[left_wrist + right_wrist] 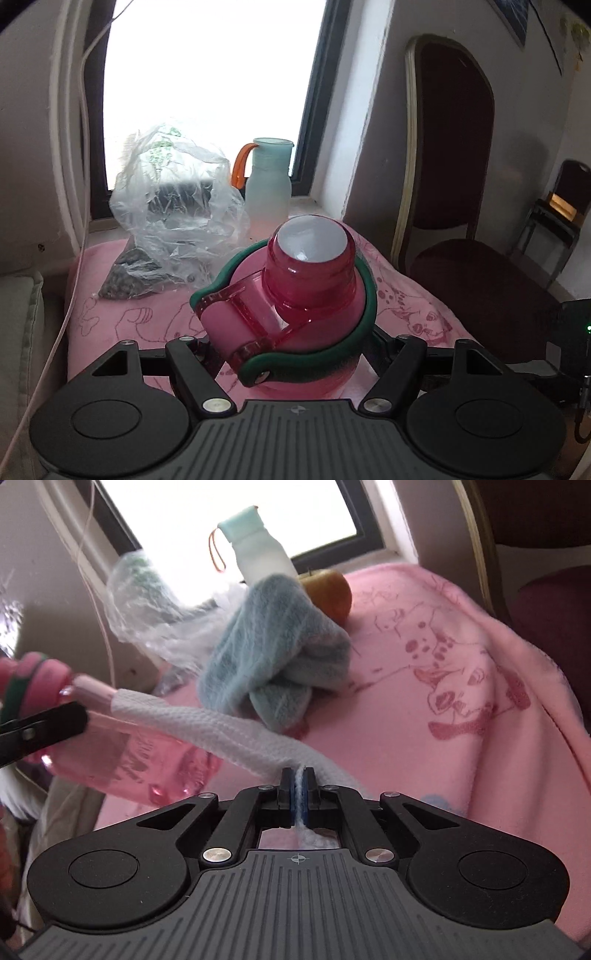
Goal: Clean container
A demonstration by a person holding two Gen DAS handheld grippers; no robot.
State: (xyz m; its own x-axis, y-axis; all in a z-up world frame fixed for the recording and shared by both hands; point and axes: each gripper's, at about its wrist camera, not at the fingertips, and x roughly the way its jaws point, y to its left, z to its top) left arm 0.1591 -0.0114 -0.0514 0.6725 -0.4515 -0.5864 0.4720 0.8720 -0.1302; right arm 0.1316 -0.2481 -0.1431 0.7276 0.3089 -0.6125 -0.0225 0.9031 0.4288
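Nearest the right wrist camera, the right gripper (300,781) has its fingers closed on a strip of white paper towel (207,722); a tuft of the towel shows behind the pads. From the pinch point the towel runs up and to the left, draped across the pink bottle (122,753), and touches its shoulder.

In the left wrist view, the left gripper (295,354) has its fingers gripping the pink bottle (295,295) by the body, one finger on each side. The bottle's red cap (310,258) points away from the camera. A green strap (332,354) loops around the neck, and a translucent carry handle (236,321) lies to the left of the cap. In the right wrist view the bottle is tilted, base toward the camera, at the left edge, above the pink blanket (461,701), with one black finger (48,723) of the left gripper across it.

Other items on the blanket:
- A blue-grey cloth (273,657), bunched, lies at centre, far of the bottle.
- An apple (332,590) sits just behind the cloth.
- A frosted bottle with a pale green cap (258,554) and an orange loop stands far, by the window (221,502).
- A crumpled clear plastic bag (173,206) lies to the left of the frosted bottle.
- A dark upholstered chair (461,221) stands to the right of the blanket.
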